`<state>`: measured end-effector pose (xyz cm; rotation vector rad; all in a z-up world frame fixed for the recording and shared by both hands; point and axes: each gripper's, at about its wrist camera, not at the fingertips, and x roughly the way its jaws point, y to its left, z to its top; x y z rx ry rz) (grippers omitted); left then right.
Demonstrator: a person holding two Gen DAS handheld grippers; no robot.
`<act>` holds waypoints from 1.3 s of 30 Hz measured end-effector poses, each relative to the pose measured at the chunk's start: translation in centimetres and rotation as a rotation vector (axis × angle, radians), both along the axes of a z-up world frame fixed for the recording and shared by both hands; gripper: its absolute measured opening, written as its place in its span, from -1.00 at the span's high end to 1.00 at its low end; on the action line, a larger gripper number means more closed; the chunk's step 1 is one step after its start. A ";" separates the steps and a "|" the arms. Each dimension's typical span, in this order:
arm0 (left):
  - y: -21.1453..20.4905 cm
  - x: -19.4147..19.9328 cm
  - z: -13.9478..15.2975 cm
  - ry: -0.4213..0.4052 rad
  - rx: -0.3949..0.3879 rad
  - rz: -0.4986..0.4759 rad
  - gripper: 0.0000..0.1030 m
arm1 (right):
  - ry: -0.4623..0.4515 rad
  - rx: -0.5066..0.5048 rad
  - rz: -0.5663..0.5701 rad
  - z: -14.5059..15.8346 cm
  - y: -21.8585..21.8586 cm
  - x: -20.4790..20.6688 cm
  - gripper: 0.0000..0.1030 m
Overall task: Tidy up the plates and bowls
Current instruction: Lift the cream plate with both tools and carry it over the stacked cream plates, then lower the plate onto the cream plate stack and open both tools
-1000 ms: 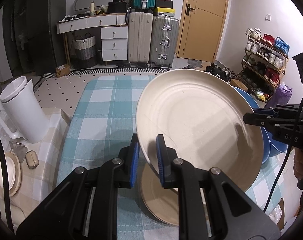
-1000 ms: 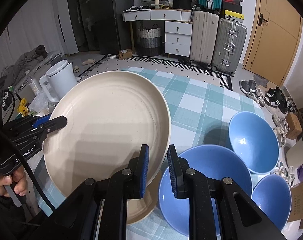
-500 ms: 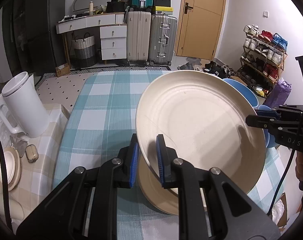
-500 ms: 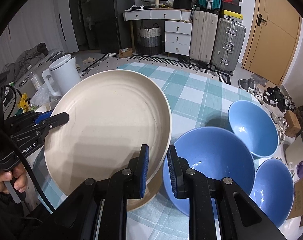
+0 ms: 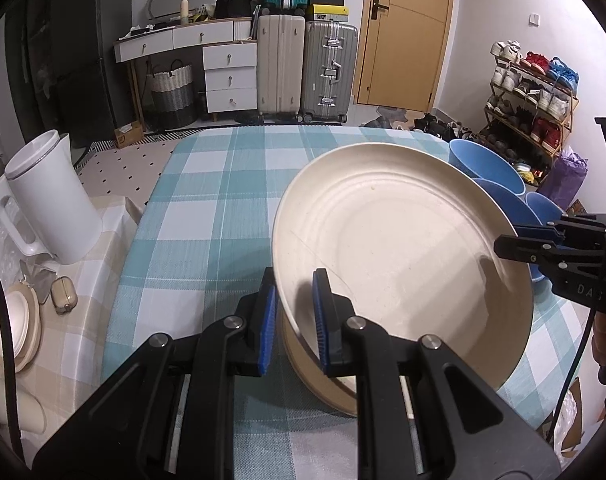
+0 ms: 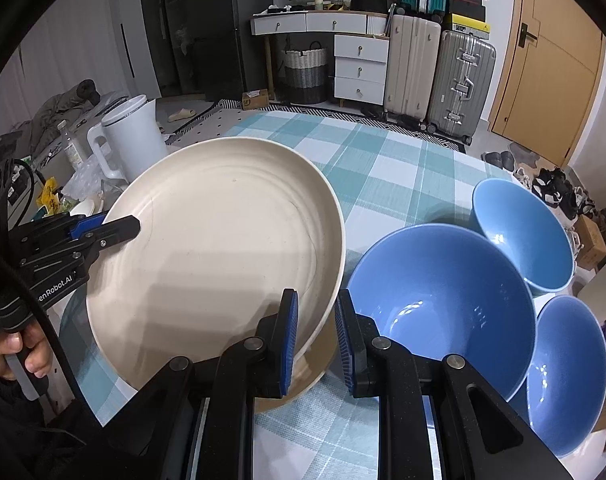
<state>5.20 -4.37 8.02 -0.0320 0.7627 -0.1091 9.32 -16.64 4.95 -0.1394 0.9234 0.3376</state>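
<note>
Only the right wrist view shows all three blue bowls [image 6: 443,300] whole, grouped on the checked worktop [image 6: 383,176] just right of the plates, while the left wrist view alone shows a shoe rack [image 5: 531,96] by the wall. The left gripper [image 5: 293,316] and the right gripper [image 6: 315,336] are each narrowed onto opposite rims of the large cream plate [image 5: 403,248], holding it tilted between them. It is smooth, shallow and round, hanging just above a second cream plate [image 5: 327,384] lying on the worktop.
</note>
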 end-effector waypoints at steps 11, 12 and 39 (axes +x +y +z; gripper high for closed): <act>0.2 0.3 -3.2 0.013 0.004 0.002 0.75 | 0.003 -0.034 -0.005 -2.6 0.6 0.0 0.62; 0.2 0.4 -3.4 0.014 0.004 0.004 0.75 | 0.007 -0.031 -0.006 -2.8 0.7 0.0 0.62; 0.8 1.6 -7.6 0.032 0.008 0.023 0.73 | -0.014 -0.138 -0.016 -5.6 2.8 -0.2 0.60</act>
